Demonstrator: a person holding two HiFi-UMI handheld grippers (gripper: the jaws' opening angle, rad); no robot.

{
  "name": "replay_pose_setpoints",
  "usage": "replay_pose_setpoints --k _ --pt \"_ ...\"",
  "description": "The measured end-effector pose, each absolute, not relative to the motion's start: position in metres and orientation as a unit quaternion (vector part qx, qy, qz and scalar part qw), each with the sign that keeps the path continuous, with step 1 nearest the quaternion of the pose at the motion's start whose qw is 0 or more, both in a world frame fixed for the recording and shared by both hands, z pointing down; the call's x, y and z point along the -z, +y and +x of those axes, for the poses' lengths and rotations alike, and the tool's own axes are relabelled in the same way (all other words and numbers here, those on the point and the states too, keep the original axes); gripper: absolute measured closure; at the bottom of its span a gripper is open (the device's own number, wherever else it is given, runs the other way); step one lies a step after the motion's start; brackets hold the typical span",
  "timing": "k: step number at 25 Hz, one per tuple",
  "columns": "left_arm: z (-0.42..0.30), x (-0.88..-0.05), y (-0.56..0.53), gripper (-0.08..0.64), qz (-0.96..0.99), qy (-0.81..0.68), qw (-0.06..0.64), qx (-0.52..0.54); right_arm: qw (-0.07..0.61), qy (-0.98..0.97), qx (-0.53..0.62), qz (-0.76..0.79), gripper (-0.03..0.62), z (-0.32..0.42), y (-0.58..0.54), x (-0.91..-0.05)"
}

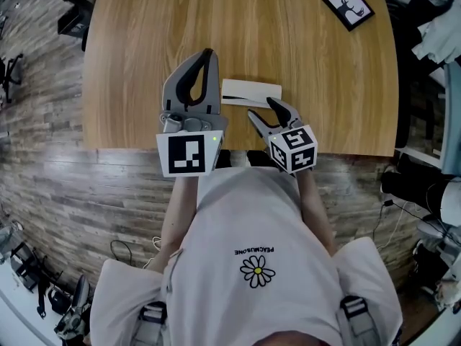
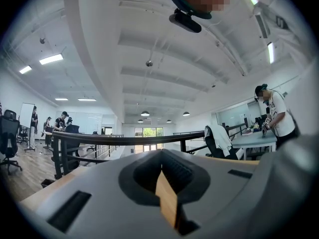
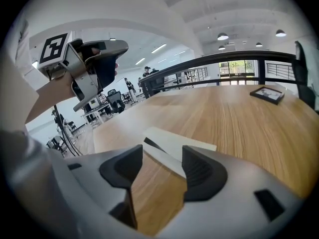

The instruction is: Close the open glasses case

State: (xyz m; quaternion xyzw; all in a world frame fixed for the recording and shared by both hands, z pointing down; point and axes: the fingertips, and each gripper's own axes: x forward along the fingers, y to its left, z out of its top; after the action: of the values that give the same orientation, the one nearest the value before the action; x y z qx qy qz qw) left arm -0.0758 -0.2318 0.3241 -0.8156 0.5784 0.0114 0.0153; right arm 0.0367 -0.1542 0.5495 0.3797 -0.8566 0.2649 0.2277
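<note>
The white glasses case point(image 1: 251, 92) lies flat on the wooden table point(image 1: 144, 49), close to its near edge. In the right gripper view the case point(image 3: 179, 144) sits just ahead of the jaws, and a dark slit shows along its left side. My right gripper point(image 1: 261, 109) is open and low over the table just short of the case, holding nothing; its jaws point(image 3: 162, 166) frame the case's near edge. My left gripper point(image 1: 209, 52) is raised to the left of the case, tips together and shut on nothing. Its own view point(image 2: 162, 171) looks up at the ceiling.
A small black-framed picture point(image 1: 348, 7) lies at the far right of the table, and the right gripper view also shows this picture point(image 3: 268, 94). The table's near edge runs just under both grippers. Wood-plank floor, chairs and cables surround the table.
</note>
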Motion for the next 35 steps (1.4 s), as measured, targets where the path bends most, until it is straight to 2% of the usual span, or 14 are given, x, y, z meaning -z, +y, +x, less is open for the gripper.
replay_pose_setpoints --k 9,14,18,21,23,27,35 --pt "-0.071 -0.325 -0.232 0.543 -0.819 0.573 0.021 -0.012 0.237 -0.858 -0.267 0.370 0.342 0.036 -0.146 -0.554" --pt "-0.072 -0.321 -0.234 0.543 -0.818 0.575 0.023 -0.016 0.221 -0.862 -0.237 0.389 0.344 0.040 -0.171 -0.533" --pt "-0.072 -0.311 -0.235 0.543 -0.818 0.574 0.030 -0.026 0.175 -0.872 -0.167 0.426 0.394 0.044 -0.217 -0.474" --pt "-0.069 -0.301 -0.233 0.543 -0.820 0.571 0.038 -0.034 0.133 -0.869 -0.105 0.464 0.483 0.051 -0.242 -0.419" --pt "-0.065 -0.293 -0.232 0.543 -0.822 0.566 0.045 -0.042 0.103 -0.862 -0.072 0.491 0.567 0.057 -0.251 -0.386" --pt "-0.058 -0.282 -0.231 0.543 -0.827 0.556 0.052 -0.055 0.067 -0.850 -0.013 0.522 0.583 0.066 -0.249 -0.339" --pt "-0.049 -0.264 -0.235 0.543 -0.834 0.544 0.064 -0.068 0.046 -0.839 0.065 0.538 0.584 0.066 -0.228 -0.297"
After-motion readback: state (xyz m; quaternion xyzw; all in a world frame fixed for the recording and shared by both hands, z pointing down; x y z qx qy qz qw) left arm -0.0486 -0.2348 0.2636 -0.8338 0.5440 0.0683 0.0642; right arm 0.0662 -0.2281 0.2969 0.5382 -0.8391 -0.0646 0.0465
